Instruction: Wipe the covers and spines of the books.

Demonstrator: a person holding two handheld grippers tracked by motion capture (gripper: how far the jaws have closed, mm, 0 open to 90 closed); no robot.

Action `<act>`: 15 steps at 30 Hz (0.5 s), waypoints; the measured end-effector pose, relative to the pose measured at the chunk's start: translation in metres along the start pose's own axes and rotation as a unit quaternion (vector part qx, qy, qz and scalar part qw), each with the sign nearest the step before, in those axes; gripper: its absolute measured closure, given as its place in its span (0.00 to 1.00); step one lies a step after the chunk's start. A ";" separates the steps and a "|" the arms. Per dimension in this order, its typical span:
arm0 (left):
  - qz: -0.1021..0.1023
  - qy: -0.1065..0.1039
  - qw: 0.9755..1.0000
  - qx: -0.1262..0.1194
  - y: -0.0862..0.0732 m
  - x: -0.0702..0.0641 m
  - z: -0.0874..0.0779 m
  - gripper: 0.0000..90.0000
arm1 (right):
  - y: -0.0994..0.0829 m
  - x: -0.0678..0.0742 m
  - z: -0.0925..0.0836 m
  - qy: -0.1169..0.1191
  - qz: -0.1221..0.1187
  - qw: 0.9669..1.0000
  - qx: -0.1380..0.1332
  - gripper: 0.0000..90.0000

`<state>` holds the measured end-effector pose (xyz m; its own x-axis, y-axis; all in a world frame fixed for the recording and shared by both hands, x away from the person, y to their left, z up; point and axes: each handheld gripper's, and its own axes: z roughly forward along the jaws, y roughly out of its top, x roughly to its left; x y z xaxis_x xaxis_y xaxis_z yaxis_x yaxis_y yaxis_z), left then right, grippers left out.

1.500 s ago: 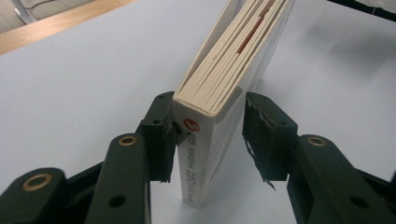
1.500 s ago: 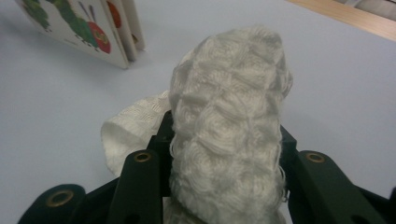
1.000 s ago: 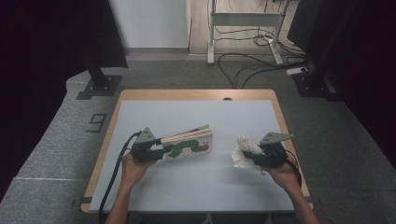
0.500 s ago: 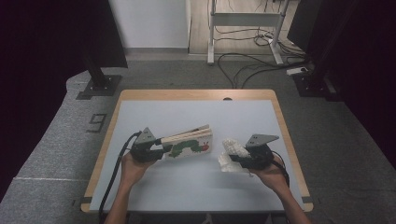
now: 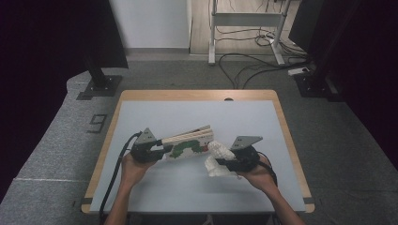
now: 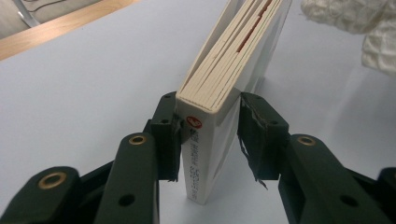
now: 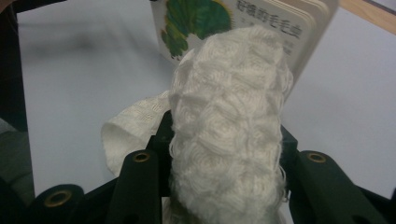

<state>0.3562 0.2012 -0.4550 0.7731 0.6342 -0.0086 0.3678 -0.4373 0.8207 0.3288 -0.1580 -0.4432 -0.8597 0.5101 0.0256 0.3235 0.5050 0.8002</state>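
**Between the two hands: cloth closing on the book cover**

Mid-counter, the left hand-held gripper is pinching the board book by its spine, long axis running toward the right hand. The right hand-held gripper is clamping the white cloth, which is sitting just beside the cover, nearest arm for wiping.

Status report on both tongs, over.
Left tongs clamped on board book, stood on edge. Right tongs clamped on white cloth, beside the book. Nothing between.
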 end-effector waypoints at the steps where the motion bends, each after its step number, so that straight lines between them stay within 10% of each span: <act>1: 0.000 0.000 1.000 0.000 0.000 0.000 0.000 0.67 | 0.000 0.000 0.000 0.000 0.000 1.000 0.000 0.64; 15: 0.001 -0.002 1.000 0.001 0.000 0.000 0.000 0.67 | 0.021 0.023 0.032 0.038 -0.027 0.999 0.003 0.64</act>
<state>0.3565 0.2017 -0.4548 0.7758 0.6310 -0.0101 0.3681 -0.4394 0.8194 0.3288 -0.1137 -0.4451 -0.9034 0.4279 0.0274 0.2778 0.5354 0.7976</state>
